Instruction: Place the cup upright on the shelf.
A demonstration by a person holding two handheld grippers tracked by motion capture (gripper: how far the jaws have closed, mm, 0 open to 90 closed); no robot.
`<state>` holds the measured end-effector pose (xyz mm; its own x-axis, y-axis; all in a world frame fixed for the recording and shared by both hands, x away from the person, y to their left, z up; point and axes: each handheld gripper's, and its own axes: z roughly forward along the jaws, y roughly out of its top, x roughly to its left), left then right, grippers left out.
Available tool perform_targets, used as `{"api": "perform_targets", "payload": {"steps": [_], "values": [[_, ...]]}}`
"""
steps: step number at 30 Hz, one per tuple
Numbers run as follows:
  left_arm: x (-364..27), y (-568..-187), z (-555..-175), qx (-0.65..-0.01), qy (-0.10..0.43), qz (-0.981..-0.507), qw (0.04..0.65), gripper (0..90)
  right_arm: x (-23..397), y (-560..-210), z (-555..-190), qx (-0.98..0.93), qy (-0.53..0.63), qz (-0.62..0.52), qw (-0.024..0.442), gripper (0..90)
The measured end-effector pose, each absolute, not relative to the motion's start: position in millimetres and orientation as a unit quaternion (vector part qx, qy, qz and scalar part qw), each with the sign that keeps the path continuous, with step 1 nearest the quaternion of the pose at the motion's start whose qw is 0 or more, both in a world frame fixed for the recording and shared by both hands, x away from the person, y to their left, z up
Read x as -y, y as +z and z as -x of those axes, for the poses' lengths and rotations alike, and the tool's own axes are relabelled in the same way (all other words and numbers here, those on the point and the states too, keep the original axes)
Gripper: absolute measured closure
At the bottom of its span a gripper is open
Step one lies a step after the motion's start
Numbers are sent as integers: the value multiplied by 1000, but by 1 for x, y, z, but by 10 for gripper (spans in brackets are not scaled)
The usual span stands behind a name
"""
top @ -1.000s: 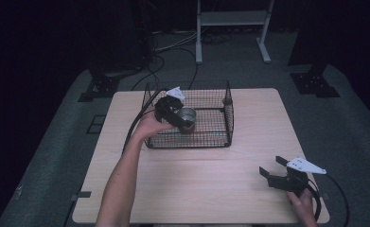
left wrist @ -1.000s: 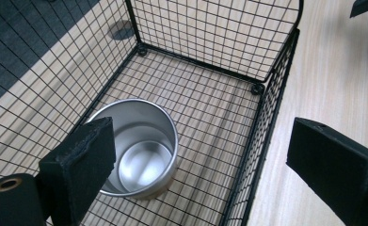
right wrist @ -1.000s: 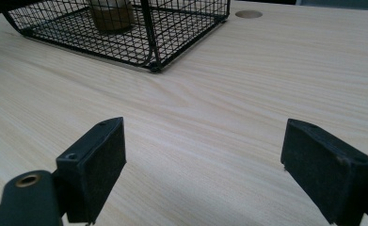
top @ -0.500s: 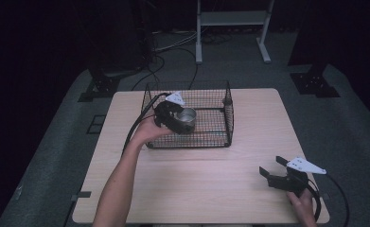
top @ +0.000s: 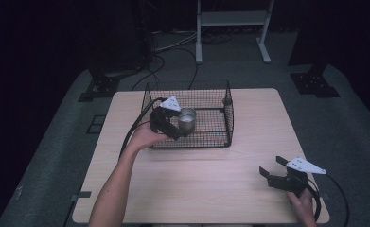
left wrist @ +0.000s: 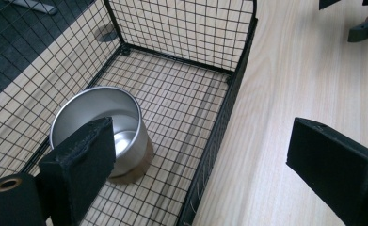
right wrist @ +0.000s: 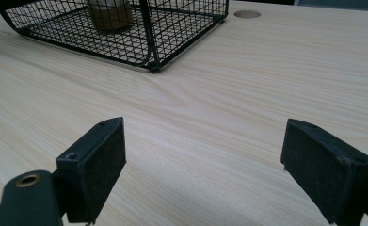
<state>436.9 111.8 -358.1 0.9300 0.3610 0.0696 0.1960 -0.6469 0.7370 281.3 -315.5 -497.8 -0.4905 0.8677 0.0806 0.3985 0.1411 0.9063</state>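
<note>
A black wire basket (top: 228,113) (left wrist: 240,70) (right wrist: 181,28) stands at the back middle of the wooden table (top: 206,179). Inside it, toward its left, a shiny metal cup (top: 187,119) (left wrist: 99,110) (right wrist: 108,12) stands upright and empty. My left gripper (top: 178,130) (left wrist: 205,150) hovers open over the basket's front left. Its jaws straddle the front wall: one is inside, just in front of the cup, and the other is over bare table. My right gripper (top: 273,167) (right wrist: 203,155) is held low over the table's front right, open with nothing between its jaws.
A round cable hole (right wrist: 246,14) (left wrist: 106,34) is in the tabletop beyond the basket. On the dark floor behind are a white metal stand (top: 232,21), cables (top: 173,45) and black stand feet (top: 315,85). The right gripper (left wrist: 365,23) shows far off in the left gripper view.
My left gripper has drawn back a little from over the cup toward the basket's front left. The cup and the right gripper have stayed put.
</note>
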Motion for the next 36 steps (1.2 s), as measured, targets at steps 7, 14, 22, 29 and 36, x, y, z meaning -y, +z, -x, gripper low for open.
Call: {"api": "perform_targets", "payload": {"steps": [7,14,22,29,36], "values": [[-123,-359,-423,-155,110,-893,407,75,315,-498,-281,-716,482,-442,244,137],[-135,-364,-407,-156,112,-888,419,75,315,-498,-281,-716,481,-444,245,137],[-143,-369,-397,-159,117,-886,420,75,315,-498,-281,-715,480,-445,245,137],[-155,-371,-383,-159,126,-879,432,75,315,-498,-281,-715,479,-445,247,137],[-162,-376,-375,-162,124,-877,435,75,314,-498,-281,-715,479,-445,248,137]]}}
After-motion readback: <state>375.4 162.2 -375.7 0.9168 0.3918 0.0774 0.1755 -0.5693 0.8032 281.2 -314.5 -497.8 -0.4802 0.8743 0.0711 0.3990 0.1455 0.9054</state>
